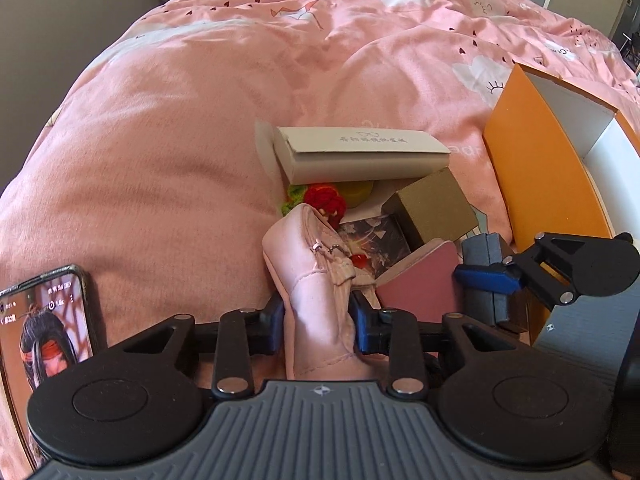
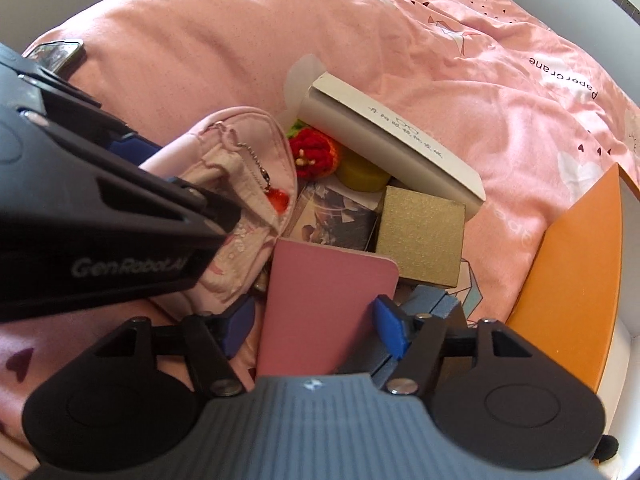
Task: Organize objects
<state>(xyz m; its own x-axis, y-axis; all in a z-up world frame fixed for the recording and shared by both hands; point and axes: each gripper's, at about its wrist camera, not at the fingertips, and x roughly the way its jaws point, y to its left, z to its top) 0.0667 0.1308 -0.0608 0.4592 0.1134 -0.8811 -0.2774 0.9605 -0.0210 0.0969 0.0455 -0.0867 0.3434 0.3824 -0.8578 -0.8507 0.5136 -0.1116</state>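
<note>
Left gripper (image 1: 318,322): jaws closed tight on the pale pink fabric pouch (image 1: 316,280), blue pads pressing into the cloth on both sides.
Pouch: stands upright between the pads, its zipper chain and small red charm (image 1: 359,259) hanging on its right side; it sits at the near left edge of the pile.
Right gripper (image 2: 314,330): jaws spread wide with the pink notebook (image 2: 324,304) between them; the right pad lies at the notebook's edge, the left pad seems a little apart, so whether it grips cannot be told.
Notebook: tilted up, leaning against the pile just right of the pouch.
Grey-blue box (image 1: 486,280): just right of the notebook, partly behind the right gripper.
Gold box (image 2: 420,236): beyond the notebook, resting on the pile.
Printed card (image 2: 332,216): flat under the pile, between the pouch and the gold box.
Red crochet flower (image 2: 314,152): beyond the pouch, next to a yellow round piece (image 2: 362,174).
White carton (image 1: 360,152): long, with printed lettering, lying across the far side of the pile.
Orange box (image 1: 536,168): open, white inside, well to the right on the bed.
Phone (image 1: 48,320): screen lit, on the pink duvet (image 1: 160,160) left of the left gripper.
</note>
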